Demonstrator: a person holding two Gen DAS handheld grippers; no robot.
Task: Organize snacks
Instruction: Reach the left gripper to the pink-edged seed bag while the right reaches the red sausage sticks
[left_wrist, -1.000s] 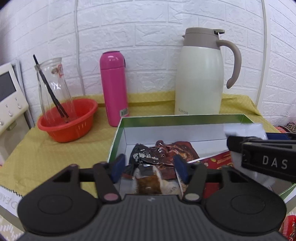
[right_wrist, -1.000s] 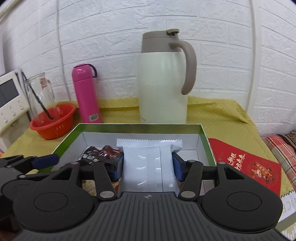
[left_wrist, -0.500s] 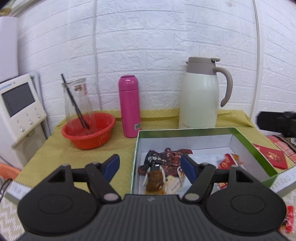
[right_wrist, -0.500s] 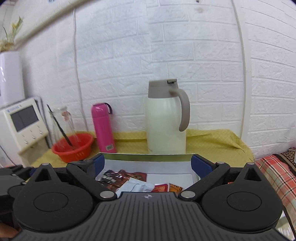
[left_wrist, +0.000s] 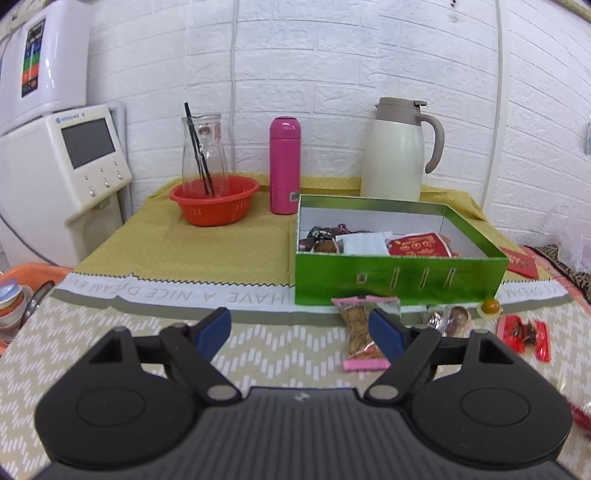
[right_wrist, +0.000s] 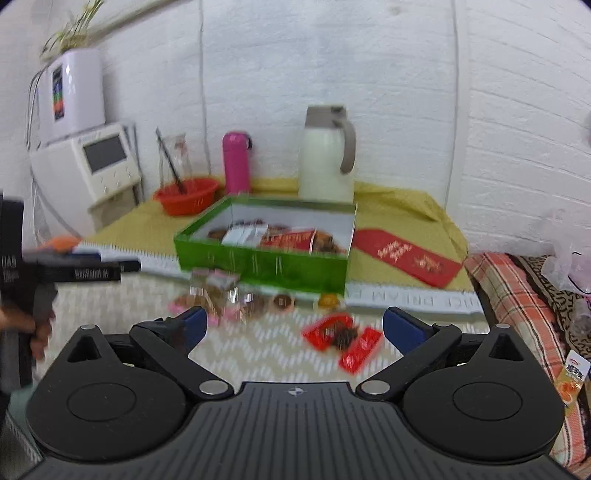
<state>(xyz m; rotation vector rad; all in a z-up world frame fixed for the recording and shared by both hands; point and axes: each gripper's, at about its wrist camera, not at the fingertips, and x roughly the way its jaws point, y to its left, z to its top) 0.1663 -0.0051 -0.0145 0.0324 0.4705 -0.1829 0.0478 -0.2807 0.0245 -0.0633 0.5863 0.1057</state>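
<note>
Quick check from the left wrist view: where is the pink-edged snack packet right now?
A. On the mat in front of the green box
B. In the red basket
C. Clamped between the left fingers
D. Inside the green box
A. The pink-edged snack packet lies flat on the mat just in front of the green box, with nothing gripping it.
</note>
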